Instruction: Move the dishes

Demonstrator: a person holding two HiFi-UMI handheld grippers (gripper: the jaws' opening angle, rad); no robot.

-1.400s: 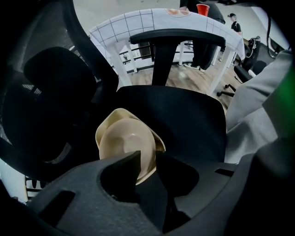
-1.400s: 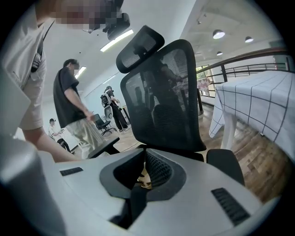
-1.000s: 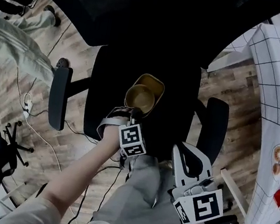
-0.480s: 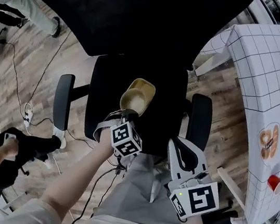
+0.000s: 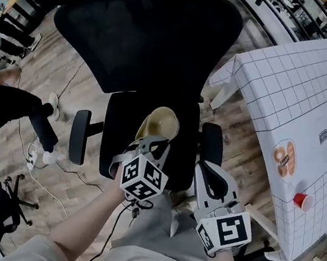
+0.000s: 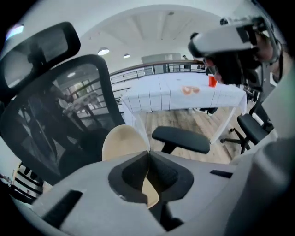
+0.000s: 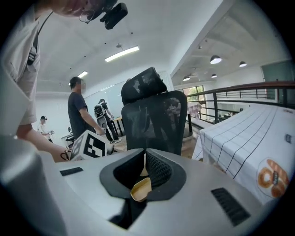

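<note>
The job looks barely begun. The left gripper (image 5: 156,144) has its jaws closed on the near rim of a tan dish (image 5: 160,122). The dish hangs in the air above the seat of a black office chair (image 5: 137,43) and rests on nothing. The left gripper view shows the rim pinched between the pads, with the shallow dish tilting away past them. Whether a second dish sits stacked under it cannot be told.

The right gripper (image 5: 205,168) also has its jaws together. In the right gripper view a small tan piece (image 7: 140,188), shaped rather like a spoon, sits in the hollow between the pads. What it is stays unclear.

Carrying and setting down are probably left to do. A likely place is the table with the checked cloth (image 5: 291,98) to the right. It already holds a plate of bread rings (image 5: 284,158) and a red cup (image 5: 303,201), well apart from the chair.

The left forearm reaches forward from the lower left, and its gripper slopes downward over the seat. The right gripper sits just beside it on the right, near the seat's front edge. It is held closer to level and looks toward the chair back.
</note>
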